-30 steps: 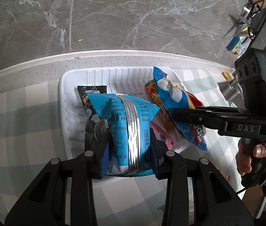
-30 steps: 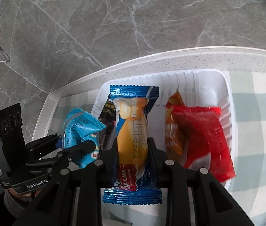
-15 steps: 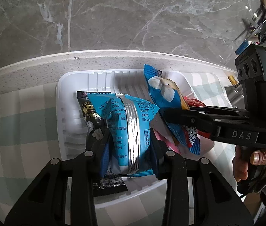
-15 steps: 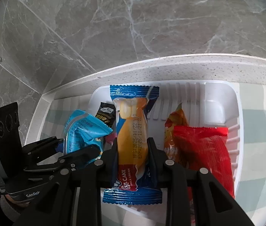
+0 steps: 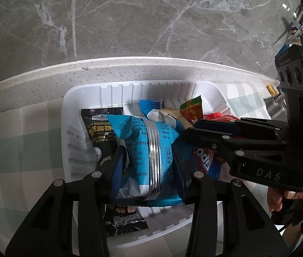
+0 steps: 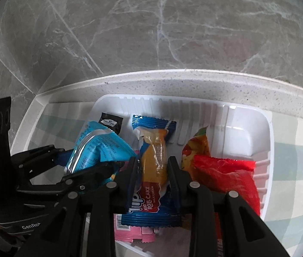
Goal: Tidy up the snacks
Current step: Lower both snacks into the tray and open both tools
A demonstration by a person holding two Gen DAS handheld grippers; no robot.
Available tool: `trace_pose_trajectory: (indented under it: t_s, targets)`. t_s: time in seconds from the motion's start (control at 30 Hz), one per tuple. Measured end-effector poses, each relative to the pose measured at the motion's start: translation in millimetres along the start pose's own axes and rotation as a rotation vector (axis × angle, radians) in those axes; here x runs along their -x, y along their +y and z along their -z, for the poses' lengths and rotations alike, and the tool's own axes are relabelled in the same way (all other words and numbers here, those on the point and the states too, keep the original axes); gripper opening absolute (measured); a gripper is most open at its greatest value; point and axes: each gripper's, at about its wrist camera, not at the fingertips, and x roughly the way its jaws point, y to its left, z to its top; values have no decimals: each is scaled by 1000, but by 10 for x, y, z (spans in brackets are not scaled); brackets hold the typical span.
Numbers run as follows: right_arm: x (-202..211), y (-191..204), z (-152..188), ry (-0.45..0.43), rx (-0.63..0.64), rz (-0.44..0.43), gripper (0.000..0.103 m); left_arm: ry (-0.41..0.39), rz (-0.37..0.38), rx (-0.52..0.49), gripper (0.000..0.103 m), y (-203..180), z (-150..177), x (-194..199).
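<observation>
A white tray (image 5: 70, 132) sits on a checked cloth (image 5: 22, 141) at the counter (image 6: 215, 85) edge against the marble wall, and both grippers hover over it, each carrying a snack. The left gripper (image 5: 149, 169) is clamped on a light blue packet (image 5: 149, 147), held about its middle with the silver seam facing the camera, above a black sesame bar (image 5: 100, 132) lying in the tray. The right gripper (image 6: 153, 169) is clamped on a roll cake (image 6: 153, 162), its fingers pressing the wrapper on both sides just below the yellow cake, top end pointing toward the wall. To its right lie a red bag (image 6: 226, 175) and an orange pouch (image 6: 196, 147); a pink pack (image 6: 130, 229) shows beneath. These packets look light, soft and air-filled with slick film, so they would likely crush or slip under a hard squeeze; a mid-body grip across the narrow width seems soundest.
</observation>
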Motion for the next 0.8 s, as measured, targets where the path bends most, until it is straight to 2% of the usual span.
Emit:
trace_pose_trajectory:
  t_s: [0.3,0.8]
  targets:
    - [218,6,66,-34,-6,-9,38,-29,-15,1,47,4,16,130]
    - [994,64,424,-114,-59,-36,44,-78,0,19,47,-16,289,725]
